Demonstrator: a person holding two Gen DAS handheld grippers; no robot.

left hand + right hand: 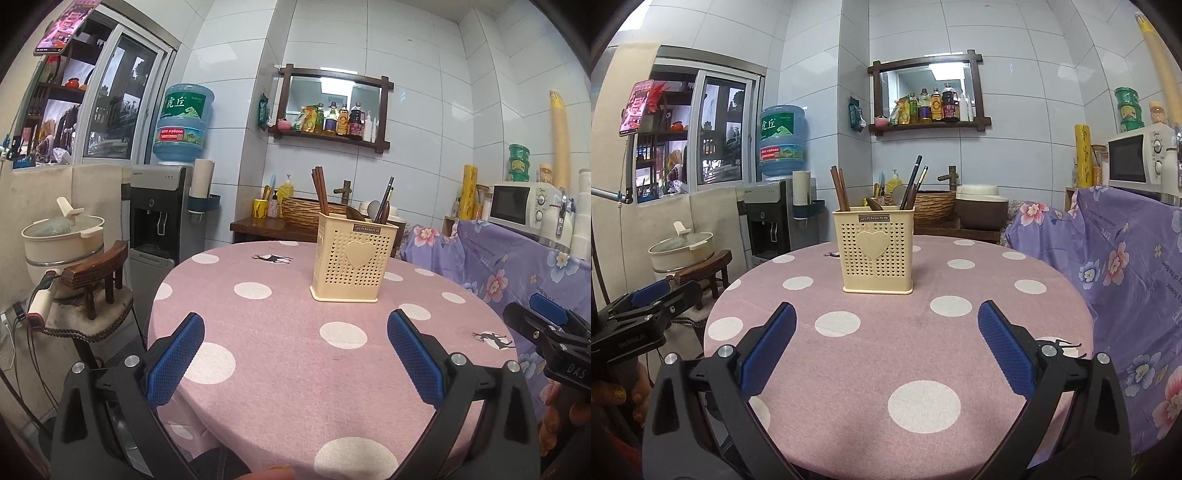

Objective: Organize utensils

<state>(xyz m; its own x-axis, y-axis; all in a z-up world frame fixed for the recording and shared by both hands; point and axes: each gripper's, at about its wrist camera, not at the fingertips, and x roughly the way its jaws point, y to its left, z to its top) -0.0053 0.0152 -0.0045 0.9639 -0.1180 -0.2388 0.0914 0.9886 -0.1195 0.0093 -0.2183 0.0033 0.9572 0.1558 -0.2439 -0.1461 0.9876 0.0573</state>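
We are in a home kitchen, as its white tiled walls, water dispenser, microwave, lidded pot, wall shelf of sauce bottles and round surface under a pink dotted cloth show.

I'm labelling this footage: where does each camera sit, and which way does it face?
Left wrist: sits on the left gripper, looking across the dotted table at the utensil holder; its open fingers show, the right gripper at the right edge.
Right wrist: sits on the right gripper, facing the holder; its open fingers show, the left gripper at the left edge.
Shared: table, holder, wall shelf.
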